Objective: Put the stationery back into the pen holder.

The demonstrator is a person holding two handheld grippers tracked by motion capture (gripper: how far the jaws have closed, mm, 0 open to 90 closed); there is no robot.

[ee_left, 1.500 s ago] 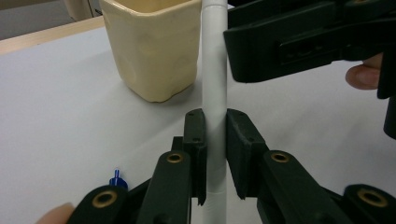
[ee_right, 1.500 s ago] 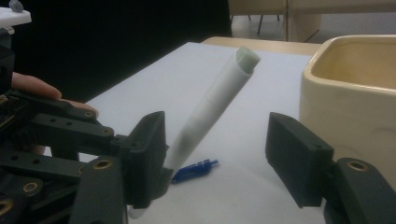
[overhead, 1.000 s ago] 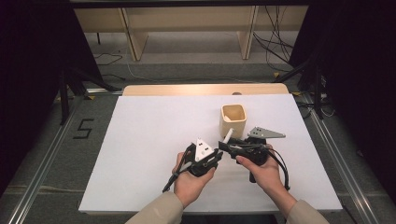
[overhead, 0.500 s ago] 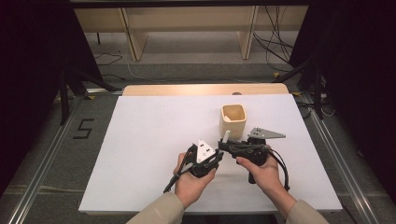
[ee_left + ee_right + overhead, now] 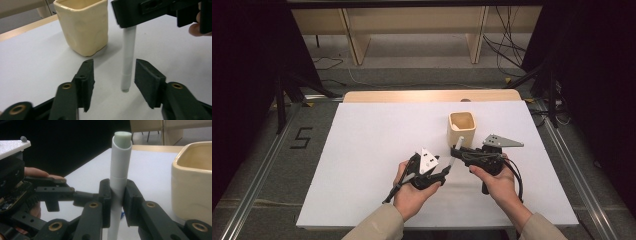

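A white pen (image 5: 456, 148) stands nearly upright just above the table, in front of a cream square cup (image 5: 461, 127). My right gripper (image 5: 116, 195) is shut on the pen (image 5: 120, 167) at mid-length; its jaws have just been closing on it. My left gripper (image 5: 113, 80) has just been opening. Its jaws now stand apart on either side of the pen's lower end (image 5: 127, 72) without touching it. In the high view the left gripper (image 5: 447, 169) points right toward the right gripper (image 5: 459, 151). The two nearly meet at the pen.
The cup (image 5: 82, 25) stands close behind the pen, toward the far right of the white table (image 5: 372, 150). The cup's wall (image 5: 192, 182) is right beside the right gripper. A wooden strip (image 5: 412, 96) runs along the far edge. Dark floor and cables lie beyond.
The left gripper's jaws have parted around the pen's lower end. Both hands stay about where they were.
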